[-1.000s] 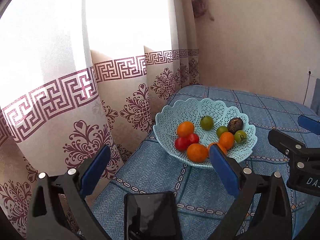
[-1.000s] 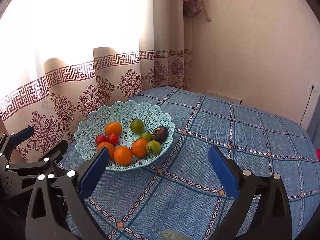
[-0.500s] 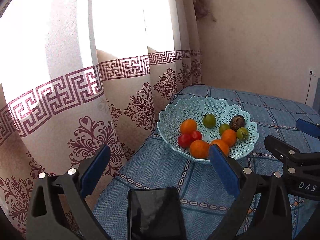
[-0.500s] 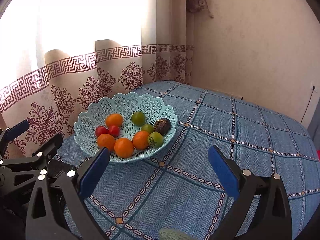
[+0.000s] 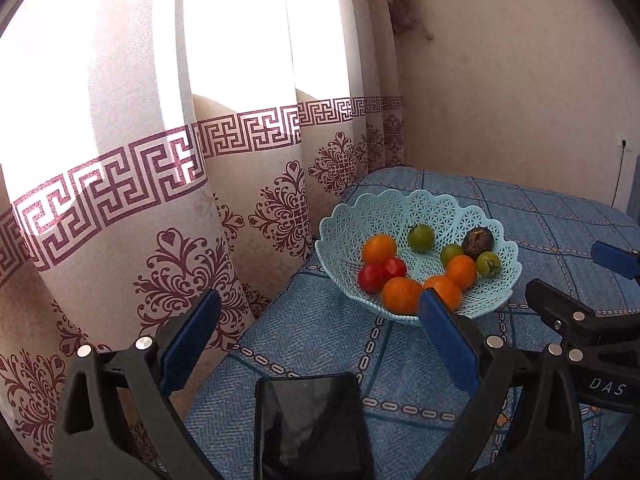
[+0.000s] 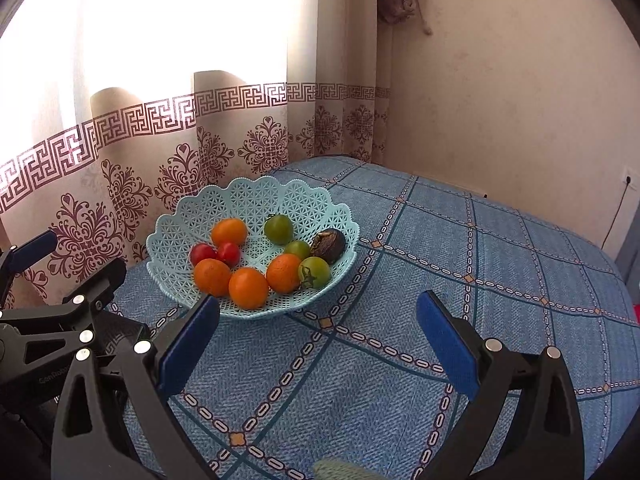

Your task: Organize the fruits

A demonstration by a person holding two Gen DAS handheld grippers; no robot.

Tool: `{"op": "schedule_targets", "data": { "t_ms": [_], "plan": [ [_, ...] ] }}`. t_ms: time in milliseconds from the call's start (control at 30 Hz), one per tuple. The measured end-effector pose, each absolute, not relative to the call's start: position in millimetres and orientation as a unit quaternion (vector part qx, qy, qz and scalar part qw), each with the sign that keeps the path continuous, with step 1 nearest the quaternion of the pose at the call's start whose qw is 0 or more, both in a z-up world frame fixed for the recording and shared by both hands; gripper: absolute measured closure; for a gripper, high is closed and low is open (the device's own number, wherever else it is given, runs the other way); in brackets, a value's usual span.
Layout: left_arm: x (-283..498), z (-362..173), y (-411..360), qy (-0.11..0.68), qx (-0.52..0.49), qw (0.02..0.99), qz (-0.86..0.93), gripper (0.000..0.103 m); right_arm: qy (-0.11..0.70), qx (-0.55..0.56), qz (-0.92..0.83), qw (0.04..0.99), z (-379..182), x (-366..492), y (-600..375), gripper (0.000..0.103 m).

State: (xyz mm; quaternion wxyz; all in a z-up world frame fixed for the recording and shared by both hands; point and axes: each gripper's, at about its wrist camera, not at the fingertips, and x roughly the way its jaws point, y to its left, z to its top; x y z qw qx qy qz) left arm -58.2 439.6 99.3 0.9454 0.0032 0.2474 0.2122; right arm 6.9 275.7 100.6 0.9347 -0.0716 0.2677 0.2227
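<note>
Basket: pale blue lattice basket (image 6: 256, 200) sits at the curtain-side edge of the blue patterned tablecloth (image 6: 460, 280), near its far corner.
Fruits: four oranges (image 6: 248, 287), two red tomatoes (image 6: 228, 253), three green tomatoes (image 6: 279, 228) and one dark wrinkled fruit (image 6: 329, 245) lie inside it.
Left gripper (image 5: 320, 344): spread wide, empty, short of the basket's near rim.
Right gripper (image 6: 318, 344): spread wide, empty, basket ahead and left of it.
Phone (image 5: 308, 420): lies at the near edge, under the left gripper.
</note>
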Motion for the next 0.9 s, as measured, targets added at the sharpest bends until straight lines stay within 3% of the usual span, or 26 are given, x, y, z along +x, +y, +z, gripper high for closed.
{"op": "schedule_targets", "data": {
  "t_ms": [900],
  "plan": [
    [-55.5, 94.4, 442.9, 0.252, 0.003, 0.944, 0.211, 0.003, 0.273, -0.075, 0.221, 0.933, 94.2, 10.1, 278.3, 0.005]
  ]
}}
